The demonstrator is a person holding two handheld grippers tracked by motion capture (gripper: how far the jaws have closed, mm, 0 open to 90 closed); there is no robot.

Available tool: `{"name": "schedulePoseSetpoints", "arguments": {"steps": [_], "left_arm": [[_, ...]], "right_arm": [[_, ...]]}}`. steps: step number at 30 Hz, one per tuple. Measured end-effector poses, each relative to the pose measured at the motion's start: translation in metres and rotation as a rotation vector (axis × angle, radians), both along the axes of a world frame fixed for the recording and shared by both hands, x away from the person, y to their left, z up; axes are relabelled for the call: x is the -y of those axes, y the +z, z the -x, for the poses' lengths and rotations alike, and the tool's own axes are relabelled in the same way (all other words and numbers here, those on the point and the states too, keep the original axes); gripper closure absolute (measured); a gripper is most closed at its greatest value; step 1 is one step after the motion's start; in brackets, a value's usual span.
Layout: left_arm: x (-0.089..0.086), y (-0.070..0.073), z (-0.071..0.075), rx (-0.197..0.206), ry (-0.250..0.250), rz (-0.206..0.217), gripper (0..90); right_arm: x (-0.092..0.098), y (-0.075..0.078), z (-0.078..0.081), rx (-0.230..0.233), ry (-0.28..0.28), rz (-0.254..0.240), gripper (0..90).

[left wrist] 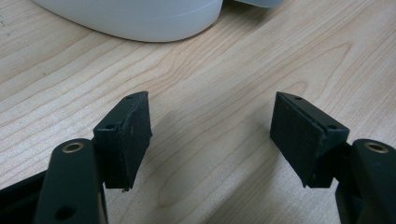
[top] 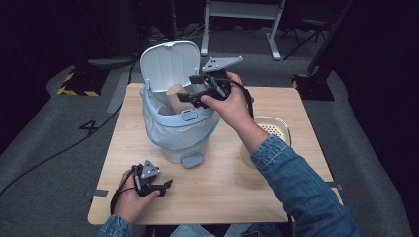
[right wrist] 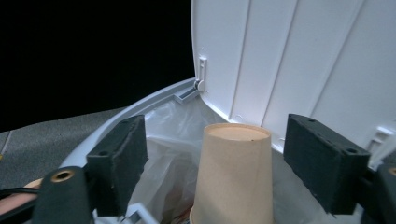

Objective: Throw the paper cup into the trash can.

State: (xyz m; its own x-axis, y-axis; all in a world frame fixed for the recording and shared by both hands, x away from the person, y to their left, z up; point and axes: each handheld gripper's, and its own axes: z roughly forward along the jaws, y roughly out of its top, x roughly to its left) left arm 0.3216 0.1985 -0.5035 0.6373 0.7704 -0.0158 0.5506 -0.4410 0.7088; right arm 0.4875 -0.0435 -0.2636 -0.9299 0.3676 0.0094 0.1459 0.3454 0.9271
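A white pedal bin (top: 174,148) with a plastic liner stands at the back left of the wooden table, its lid (top: 168,61) raised. A tan paper cup (top: 174,96) sits upside down in the bin's mouth. My right gripper (top: 190,96) hovers over the opening. In the right gripper view the cup (right wrist: 233,177) stands between the jaws of the right gripper (right wrist: 217,158), with a gap on each side, so it is open. The lid (right wrist: 289,56) rises right behind the cup. My left gripper (top: 165,186) rests near the table's front left; the left gripper (left wrist: 210,135) is open over bare wood.
A cream bowl with a perforated insert (top: 272,129) sits on the table (top: 222,187) to the right, beside my right forearm. The bin's foot pedal (top: 191,160) sticks out toward me. The bin's base (left wrist: 140,18) lies just ahead of the left jaws.
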Motion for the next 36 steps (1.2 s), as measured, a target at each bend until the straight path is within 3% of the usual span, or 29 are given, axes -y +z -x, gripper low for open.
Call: {"name": "schedulePoseSetpoints", "arguments": {"steps": [6,9,12,18,24,28,36], "left_arm": [[0.000,0.000,0.001,0.006,0.005,-0.003,31.2],[-0.001,0.000,0.001,0.006,0.007,0.003,33.8],[-0.002,0.001,0.001,-0.013,0.009,0.039,37.1],[-0.006,0.008,-0.002,-0.003,0.011,0.078,37.5],[-0.016,0.019,-0.001,-0.004,0.033,0.120,37.2],[-0.018,0.027,0.000,0.006,0.044,0.130,36.8],[-0.018,0.044,0.001,0.026,0.039,0.145,36.8]], "right_arm": [[0.030,0.015,0.014,0.018,0.007,0.011,38.4],[0.049,0.020,0.022,0.033,0.001,0.021,40.3],[0.070,0.023,0.029,0.032,-0.009,0.023,41.6],[0.108,0.023,0.043,0.027,-0.031,0.041,42.4],[0.152,0.013,0.057,0.018,-0.082,0.073,45.1],[0.177,0.003,0.064,-0.016,-0.113,0.083,46.1],[0.209,-0.012,0.081,-0.037,-0.146,0.104,47.0]]}}
